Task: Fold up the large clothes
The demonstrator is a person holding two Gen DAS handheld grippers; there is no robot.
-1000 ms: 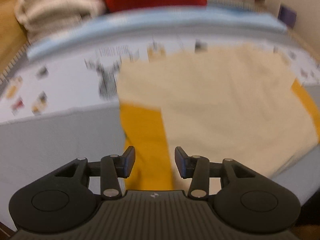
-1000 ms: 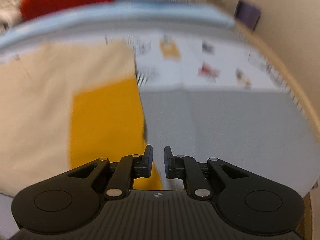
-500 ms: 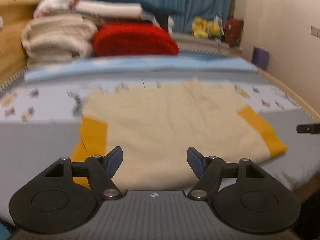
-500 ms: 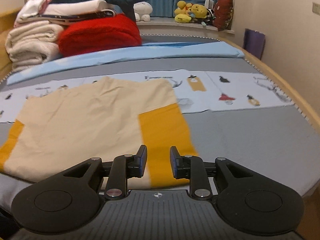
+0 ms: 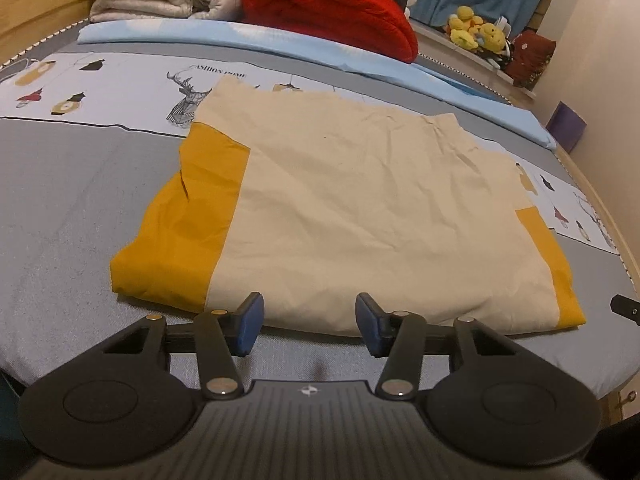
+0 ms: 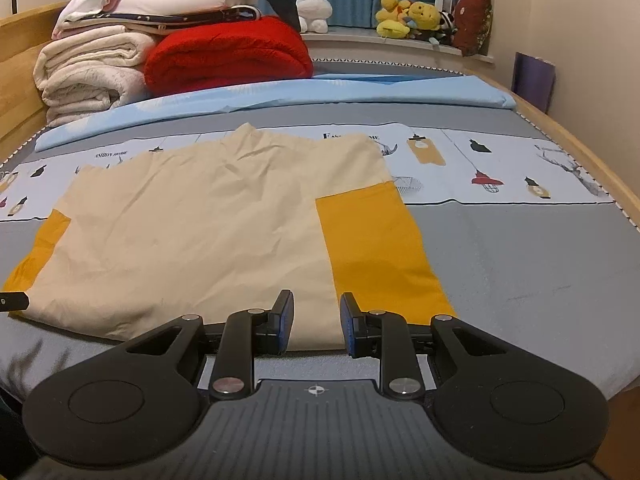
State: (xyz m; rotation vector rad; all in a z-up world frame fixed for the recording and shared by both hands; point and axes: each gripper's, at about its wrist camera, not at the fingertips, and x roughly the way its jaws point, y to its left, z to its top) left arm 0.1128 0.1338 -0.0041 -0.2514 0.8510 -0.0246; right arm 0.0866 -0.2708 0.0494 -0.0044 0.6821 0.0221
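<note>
Cream-and-yellow garment (image 5: 360, 208) flat, part-folded on bed (image 5: 60, 240); left gripper (image 5: 310, 324) and right gripper (image 6: 316, 324) spread, empty, more folds left.

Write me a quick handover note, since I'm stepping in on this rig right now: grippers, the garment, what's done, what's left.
Left gripper: jaws open, just been closing a little, nothing between them, at the near hem of the cream and yellow garment.
Right gripper: jaws open with a narrower gap, empty, at the near hem by the yellow panel.
Garment: flat on the grey bed sheet, already looks folded into a rough rectangle, lightly wrinkled.
Left: grip the near edge and make the next fold.
</note>
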